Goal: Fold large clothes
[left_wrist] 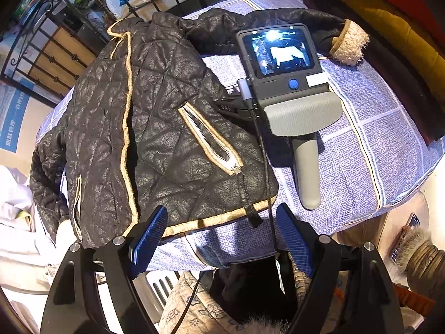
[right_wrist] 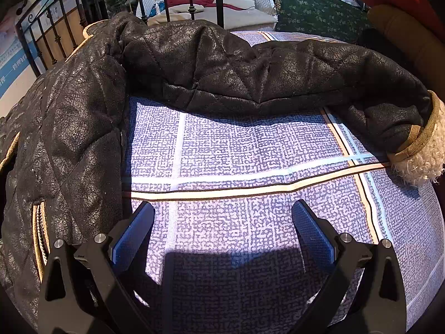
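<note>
The dark brown quilted leather-look jacket with tan piping [left_wrist: 155, 117] lies spread front-up on the table covered by a blue-and-white checked cloth [right_wrist: 250, 150]. One sleeve [right_wrist: 278, 75] stretches out flat to the side, ending in a cream fleece cuff [right_wrist: 420, 164]; the other sleeve hangs off the far table edge in the left wrist view. No fold is visible in body or sleeves, so the task appears to be at or near its start, with all folding left to do. The left gripper [left_wrist: 222, 236] hovers over the jacket's tan hem, blue pads spread wide, nothing between them. The right gripper [right_wrist: 222, 236] rests above bare cloth just beside the jacket's side, jaws likewise spread and empty. In the left wrist view it shows as a grey handheld unit with a small screen.
</note>
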`<move>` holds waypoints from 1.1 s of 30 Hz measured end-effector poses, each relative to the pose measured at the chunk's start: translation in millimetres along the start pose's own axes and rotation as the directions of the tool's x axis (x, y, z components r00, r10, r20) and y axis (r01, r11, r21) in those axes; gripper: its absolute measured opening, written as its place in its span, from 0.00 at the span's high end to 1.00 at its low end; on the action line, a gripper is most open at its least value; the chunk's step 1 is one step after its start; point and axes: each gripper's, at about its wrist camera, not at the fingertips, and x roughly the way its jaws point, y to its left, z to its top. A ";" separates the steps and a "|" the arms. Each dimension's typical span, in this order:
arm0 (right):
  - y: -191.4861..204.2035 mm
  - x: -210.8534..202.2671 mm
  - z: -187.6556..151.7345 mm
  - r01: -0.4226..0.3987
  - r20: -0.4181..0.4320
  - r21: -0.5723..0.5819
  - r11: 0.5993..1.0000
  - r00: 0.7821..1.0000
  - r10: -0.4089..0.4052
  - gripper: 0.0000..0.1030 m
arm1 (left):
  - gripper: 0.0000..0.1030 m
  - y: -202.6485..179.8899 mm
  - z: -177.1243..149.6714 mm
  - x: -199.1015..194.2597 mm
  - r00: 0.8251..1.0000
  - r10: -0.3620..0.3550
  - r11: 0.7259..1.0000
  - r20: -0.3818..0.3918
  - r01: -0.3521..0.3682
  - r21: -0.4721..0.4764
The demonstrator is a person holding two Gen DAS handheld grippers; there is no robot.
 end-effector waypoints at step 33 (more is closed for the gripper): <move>0.8 1.3 0.9 0.002 -0.003 -0.001 1.000 1.000 -0.002 0.04 | 0.24 267.9 -113.2 31.6 0.996 0.081 0.817 0.025 -0.052 -0.574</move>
